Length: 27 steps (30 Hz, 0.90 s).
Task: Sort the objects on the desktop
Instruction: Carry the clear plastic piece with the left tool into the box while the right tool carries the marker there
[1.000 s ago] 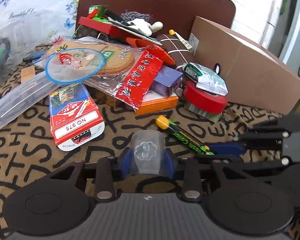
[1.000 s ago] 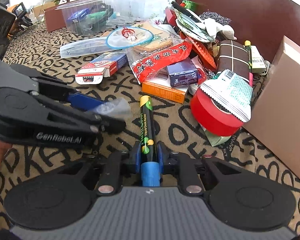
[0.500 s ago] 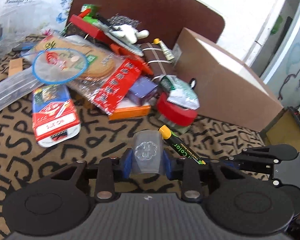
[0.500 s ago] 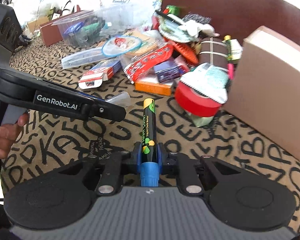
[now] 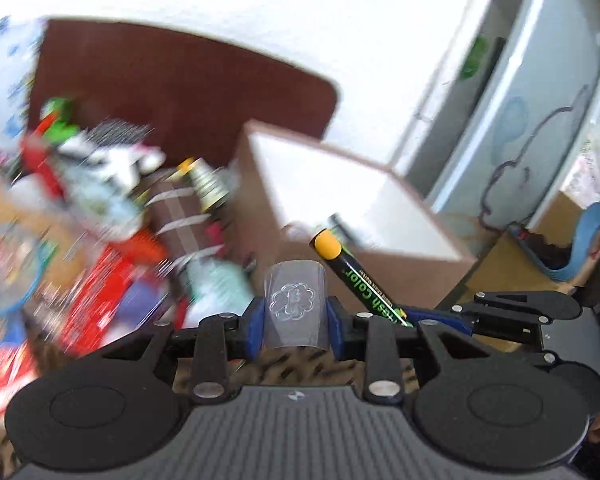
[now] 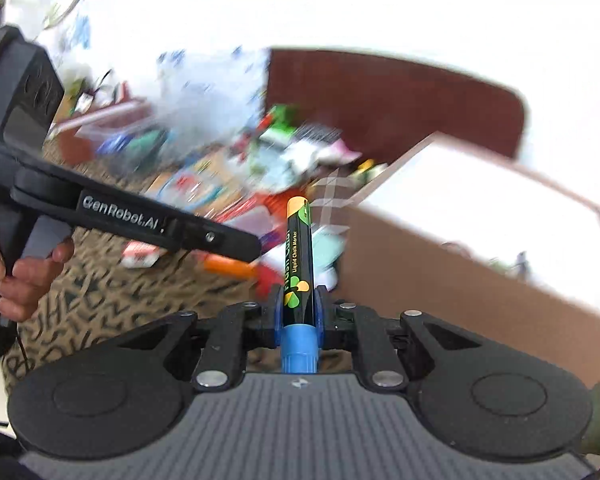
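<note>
My left gripper (image 5: pixel 294 322) is shut on a small clear plastic piece (image 5: pixel 294 300) embossed with a flower, held upright between the blue pads. My right gripper (image 6: pixel 298 312) is shut on a black liquid chalk marker (image 6: pixel 298 256) with a yellow tip and a blue end, pointing forward. That same marker (image 5: pixel 358 276) shows in the left wrist view, beside the right gripper (image 5: pixel 410 322). The left gripper (image 6: pixel 256 246) crosses the right wrist view from the left, held by a hand (image 6: pixel 28 272). Both are lifted above the patterned table (image 6: pixel 112 292), near an open cardboard box (image 5: pixel 356 196).
A blurred pile of packets, boxes and tape (image 5: pixel 100 216) covers the table's far left. A brown chair back (image 5: pixel 180 84) stands behind it. The cardboard box (image 6: pixel 480 248) fills the right side. A second carton with a blue item (image 5: pixel 556 252) sits beyond it.
Both grippers rose from the table with their loads and swung right toward the cardboard box. The views tilted up, so the wall and the box top now show.
</note>
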Tool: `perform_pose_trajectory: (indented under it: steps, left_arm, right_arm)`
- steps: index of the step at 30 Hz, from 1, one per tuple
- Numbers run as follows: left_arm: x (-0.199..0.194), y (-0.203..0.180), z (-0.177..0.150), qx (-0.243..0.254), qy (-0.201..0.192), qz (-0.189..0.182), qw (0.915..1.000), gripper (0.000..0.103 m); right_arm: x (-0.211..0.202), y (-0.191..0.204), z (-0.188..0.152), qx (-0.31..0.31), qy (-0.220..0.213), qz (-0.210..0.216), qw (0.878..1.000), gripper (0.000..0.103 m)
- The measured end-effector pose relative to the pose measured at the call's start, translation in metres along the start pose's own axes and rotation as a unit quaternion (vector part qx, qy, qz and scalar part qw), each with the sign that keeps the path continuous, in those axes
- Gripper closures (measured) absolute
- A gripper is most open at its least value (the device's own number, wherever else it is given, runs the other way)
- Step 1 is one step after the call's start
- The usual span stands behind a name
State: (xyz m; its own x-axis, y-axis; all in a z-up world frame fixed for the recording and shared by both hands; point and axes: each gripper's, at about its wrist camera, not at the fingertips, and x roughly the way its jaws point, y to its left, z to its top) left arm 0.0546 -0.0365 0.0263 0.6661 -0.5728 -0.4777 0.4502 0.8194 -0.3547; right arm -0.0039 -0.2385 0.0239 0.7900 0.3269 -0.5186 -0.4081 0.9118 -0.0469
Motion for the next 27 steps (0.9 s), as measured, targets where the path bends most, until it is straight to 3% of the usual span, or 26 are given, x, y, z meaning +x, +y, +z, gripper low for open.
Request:
perform_pose_trajectory:
  steps: [5,12,18,22,27]
  left_arm:
    - [0.029,-0.027,0.039,0.013,-0.008,-0.020,0.9997,0.070]
    - [0.083,-0.043,0.082,0.017,0.023,0.002,0.9996,0.070]
    - [0.136,-0.046,0.104,0.029,0.065,0.035,0.9968,0.070]
    - [0.166,-0.043,0.108,0.034,0.094,0.050,0.9937,0.070]
    - [0.191,-0.037,0.107,0.043,0.119,0.067,0.9897,0.069]
  right_arm:
    - [-0.015,-0.037,0.024,0.005,-0.023,-0.049,0.999,0.089]
    - [0.007,-0.097,0.052,0.040,-0.004,-0.099,0.994,0.089]
    - [0.051,-0.145,0.058,0.078,0.034,-0.134,0.987,0.089]
    - [0.082,-0.177,0.052,0.116,0.078,-0.136,0.981,0.089]
    - [0.124,-0.198,0.040,0.121,0.146,-0.148,0.971,0.089]
